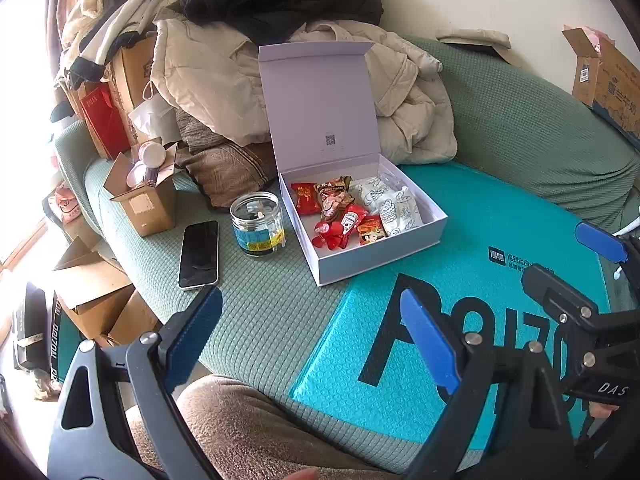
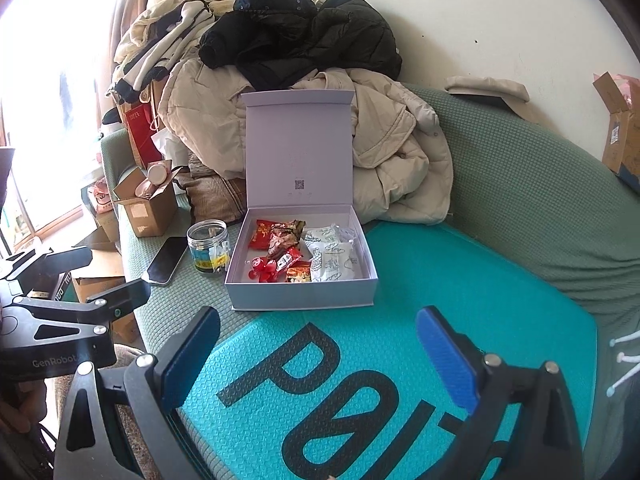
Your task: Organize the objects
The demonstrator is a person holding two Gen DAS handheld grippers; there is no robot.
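A pale lavender gift box (image 2: 300, 292) holds red snack packets (image 2: 262, 234), a red ketchup sachet (image 1: 352, 218) and white pouches (image 2: 334, 260) printed with grey line drawings. Just beyond the left tool (image 1: 316, 336), whose pads (image 1: 428, 340) are bright blue on black arms, lies a turquoise bubble mailer (image 1: 460, 240) with large black lettering. The sofa cover (image 1: 272, 300) is sage green with a small waffle grid. Left of the box are a clear jar (image 1: 258, 224) with a blue and yellow label and a black-screened phone (image 1: 199, 254).
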